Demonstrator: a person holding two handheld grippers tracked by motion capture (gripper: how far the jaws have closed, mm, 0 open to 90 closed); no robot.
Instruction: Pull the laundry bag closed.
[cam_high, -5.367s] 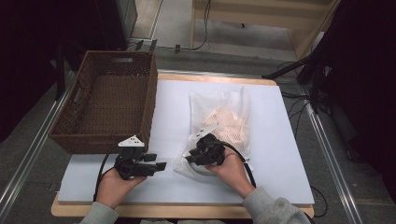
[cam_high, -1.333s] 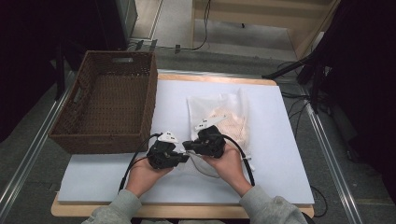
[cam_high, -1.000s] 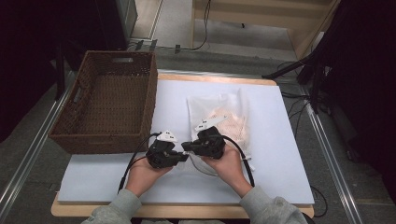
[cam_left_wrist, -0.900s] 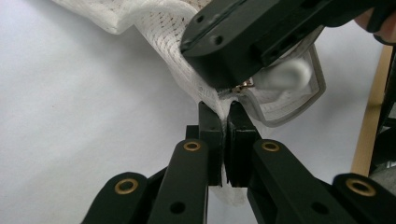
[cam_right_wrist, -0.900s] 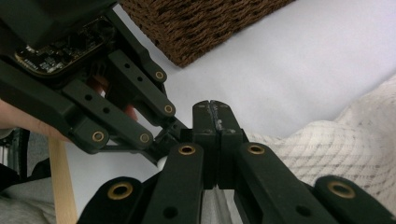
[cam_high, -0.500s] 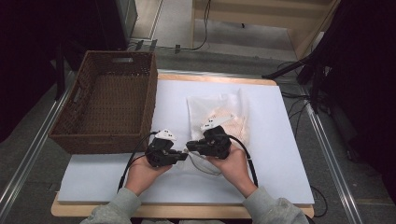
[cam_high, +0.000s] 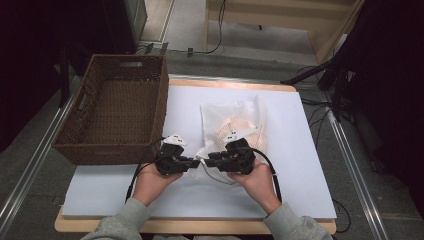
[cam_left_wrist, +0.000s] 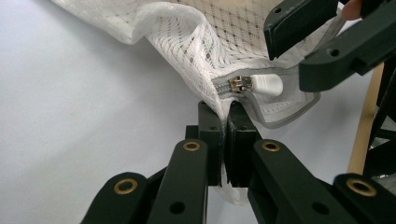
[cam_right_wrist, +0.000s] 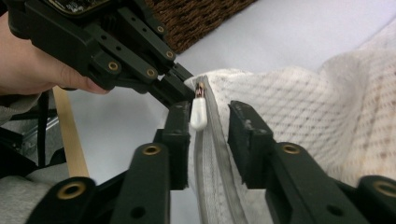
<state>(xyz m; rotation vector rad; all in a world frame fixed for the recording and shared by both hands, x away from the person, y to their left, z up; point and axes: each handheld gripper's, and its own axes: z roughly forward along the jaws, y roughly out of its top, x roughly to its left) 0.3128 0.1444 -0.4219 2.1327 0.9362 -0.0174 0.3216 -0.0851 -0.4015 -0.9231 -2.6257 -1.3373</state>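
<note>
A white mesh zip bag (cam_high: 235, 125) with something peach inside lies on the white table top. My left gripper (cam_high: 192, 162) (cam_left_wrist: 227, 112) is shut on the bag's near corner, just below the end of the grey zipper. The zipper's white pull tab (cam_left_wrist: 266, 85) (cam_right_wrist: 198, 114) sits beside that corner. My right gripper (cam_high: 210, 161) (cam_right_wrist: 210, 116) is open, with one jaw on each side of the pull tab and the zipper tape. The tab rests close against its left jaw. The two grippers face each other, tips nearly touching.
A brown wicker basket (cam_high: 110, 115) stands at the left of the table, its near corner just behind my left gripper. The table's wooden front edge (cam_high: 200, 227) lies close under both forearms. Cables trail on the floor at the right.
My left gripper has moved right from the basket's corner to the bag and shut on its near corner. My right gripper has shifted slightly toward me, along the zipper to the pull tab.
</note>
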